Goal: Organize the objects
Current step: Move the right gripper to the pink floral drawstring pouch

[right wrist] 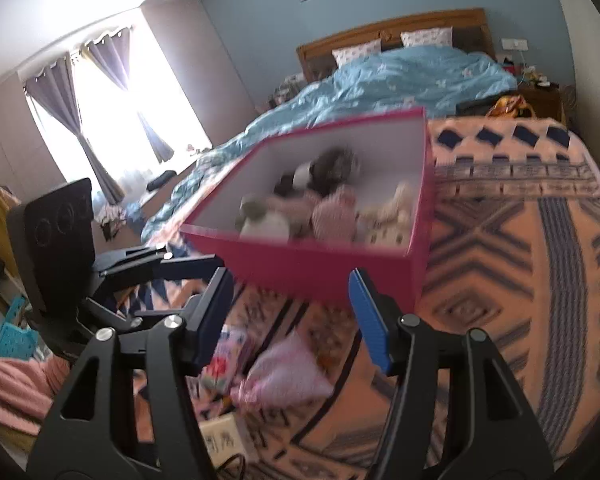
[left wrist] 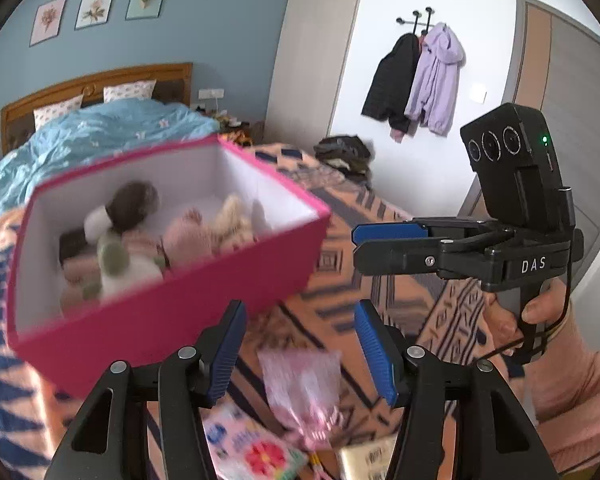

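The pink box [left wrist: 160, 312] of soft toys [left wrist: 140, 248] sits on the patterned blanket [right wrist: 520, 280] on the bed. Just before it, both the left hand-held gripper [left wrist: 300, 356] and the right hand-held gripper [right wrist: 290, 316] stand spread, gripping nothing; a pink pouch [right wrist: 288, 376] lies beneath them.

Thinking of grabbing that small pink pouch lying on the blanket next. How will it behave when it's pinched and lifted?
The pink pouch looks like soft, thin material gathered at one end, so it will likely crumple and sag rather than hold shape. It seems light for its size. Lying flat on the blanket, it should not roll.
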### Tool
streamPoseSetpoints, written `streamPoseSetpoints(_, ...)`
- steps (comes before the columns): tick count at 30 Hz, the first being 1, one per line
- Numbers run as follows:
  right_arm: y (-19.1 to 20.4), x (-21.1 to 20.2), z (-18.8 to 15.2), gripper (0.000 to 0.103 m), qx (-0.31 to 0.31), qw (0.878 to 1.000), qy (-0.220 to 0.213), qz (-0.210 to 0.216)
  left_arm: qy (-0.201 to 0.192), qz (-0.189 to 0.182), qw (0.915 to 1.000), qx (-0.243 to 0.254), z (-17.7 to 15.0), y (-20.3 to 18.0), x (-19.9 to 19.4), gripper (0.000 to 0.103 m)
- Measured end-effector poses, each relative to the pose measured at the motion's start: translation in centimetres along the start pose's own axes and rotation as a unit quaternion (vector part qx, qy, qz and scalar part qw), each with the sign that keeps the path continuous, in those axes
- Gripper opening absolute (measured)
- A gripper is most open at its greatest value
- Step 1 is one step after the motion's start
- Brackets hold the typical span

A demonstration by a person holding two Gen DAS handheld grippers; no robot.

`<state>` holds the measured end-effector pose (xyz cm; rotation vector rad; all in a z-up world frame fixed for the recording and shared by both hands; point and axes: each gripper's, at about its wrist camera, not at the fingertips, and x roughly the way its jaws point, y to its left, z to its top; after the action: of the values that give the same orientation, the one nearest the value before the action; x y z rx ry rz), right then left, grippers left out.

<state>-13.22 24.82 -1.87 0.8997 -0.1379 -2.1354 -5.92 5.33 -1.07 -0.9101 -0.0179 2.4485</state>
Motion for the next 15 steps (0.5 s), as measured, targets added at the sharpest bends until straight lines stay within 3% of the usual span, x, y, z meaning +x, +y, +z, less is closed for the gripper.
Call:
streamPoseSetpoints(7, -0.5, 3.8, -5.0, 0.062, 0.025, 0.997, 0.078, -0.007, 0.049, -0.016, 0.9986, -0.014, -3.9, -0.6, 1.9, 0.057)
streamPoseSetpoints(12, -1.6, 5.0, -6.7, 0.062, 0.055, 0.994, 0.091, -0.019, 0.066, -0.02, 0.9973, -0.025, -5.2, -0.5, 2.4, 0.057)
streamPoseSetpoints(15, -2.0, 5.3, -7.2, 0.062, 0.076, 0.993, 0.094, -0.004, 0.073, -0.024, 0.9965, -0.033, -5.8, -0.1, 2.3, 0.057)
